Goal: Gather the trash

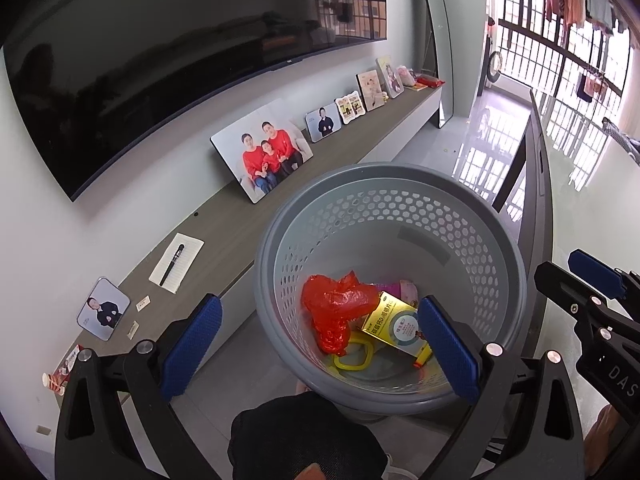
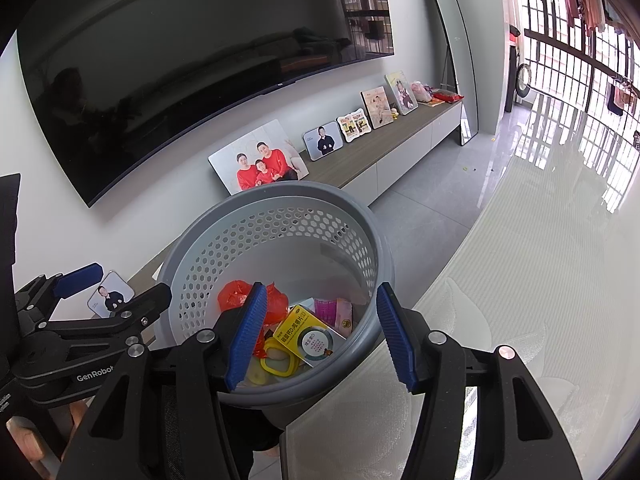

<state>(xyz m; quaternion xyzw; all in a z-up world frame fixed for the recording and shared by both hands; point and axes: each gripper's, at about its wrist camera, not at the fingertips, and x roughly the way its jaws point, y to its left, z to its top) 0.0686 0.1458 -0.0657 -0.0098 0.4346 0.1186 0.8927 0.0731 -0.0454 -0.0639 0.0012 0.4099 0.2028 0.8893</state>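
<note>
Grey perforated plastic wastebasket [image 1: 392, 200] sits between both grippers, its mouth tipped toward the cameras. Inside at the bottom: crumpled red plastic bag [image 1: 336, 308], yellow medicine box [image 1: 396, 328], yellow plastic ring [image 1: 352, 358], pink packet [image 2: 326, 310] toward the back. Collected trash is already in the bin.

Left gripper [image 1: 320, 344]: jaws spread wide, nothing between the pads; they frame the basket from above without touching it. Right gripper [image 2: 320, 336]: jaws released, roughly half apart, also empty; seen over the rim, whether a finger grazes the rim cannot be told.

Surroundings: wooden TV console [image 1: 248, 216] along the wall, with photo frames, a notepad [image 1: 176, 262] with a pen [image 1: 172, 264], and small paper scraps [image 1: 143, 303] near the left end. A white table surface [image 2: 540, 280] lies on the right.

Judgement: a drop-off looks finished, both hands free. Next move probably calls for finding remaining litter, perhaps those scraps, then closing one gripper's pads flat on something thin, which needs a low, careful pinch.
</note>
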